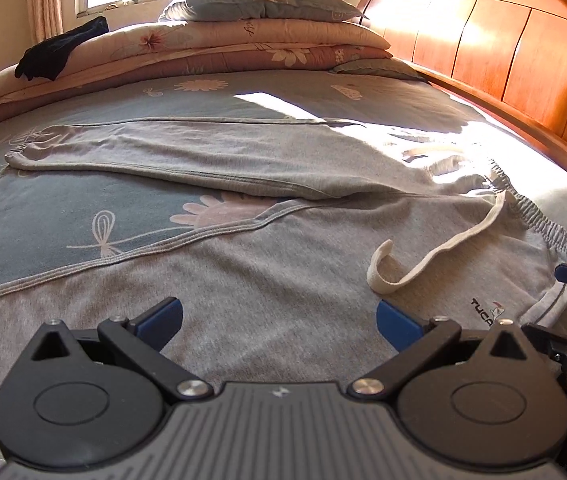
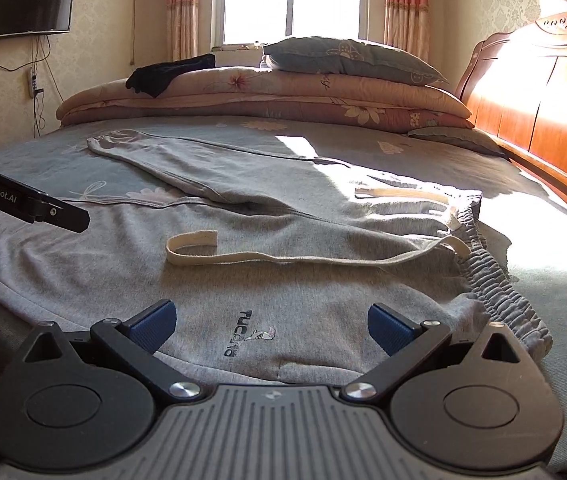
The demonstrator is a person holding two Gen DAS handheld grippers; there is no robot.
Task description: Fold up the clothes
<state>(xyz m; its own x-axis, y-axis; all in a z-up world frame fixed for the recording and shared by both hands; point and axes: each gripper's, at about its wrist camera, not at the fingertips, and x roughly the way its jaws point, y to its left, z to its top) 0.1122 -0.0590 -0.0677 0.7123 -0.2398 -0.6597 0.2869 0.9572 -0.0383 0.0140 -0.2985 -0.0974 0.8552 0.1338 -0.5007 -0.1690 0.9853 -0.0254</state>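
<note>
Grey sweatpants point(image 1: 267, 272) point(image 2: 283, 280) lie spread on the bed, legs running left, the elastic waistband point(image 1: 539, 216) point(image 2: 495, 276) at the right. A cream drawstring point(image 1: 423, 260) point(image 2: 267, 254) trails loose over the hip. A small logo point(image 2: 249, 332) shows on the near leg. My left gripper point(image 1: 279, 320) hovers open just above the near leg, nothing between its blue pads. My right gripper point(image 2: 271, 328) is also open, over the logo near the waistband. The left gripper's black body point(image 2: 31, 204) shows at the left of the right wrist view.
The blue floral bedsheet point(image 1: 43, 208) point(image 2: 43, 160) covers the bed. Folded quilts point(image 1: 243, 48) point(image 2: 283, 96) topped by a pillow point(image 1: 259, 0) point(image 2: 347, 58) and a dark garment point(image 1: 59, 50) point(image 2: 167, 74) sit at the far side. A wooden headboard point(image 1: 503, 48) point(image 2: 543, 100) lines the right.
</note>
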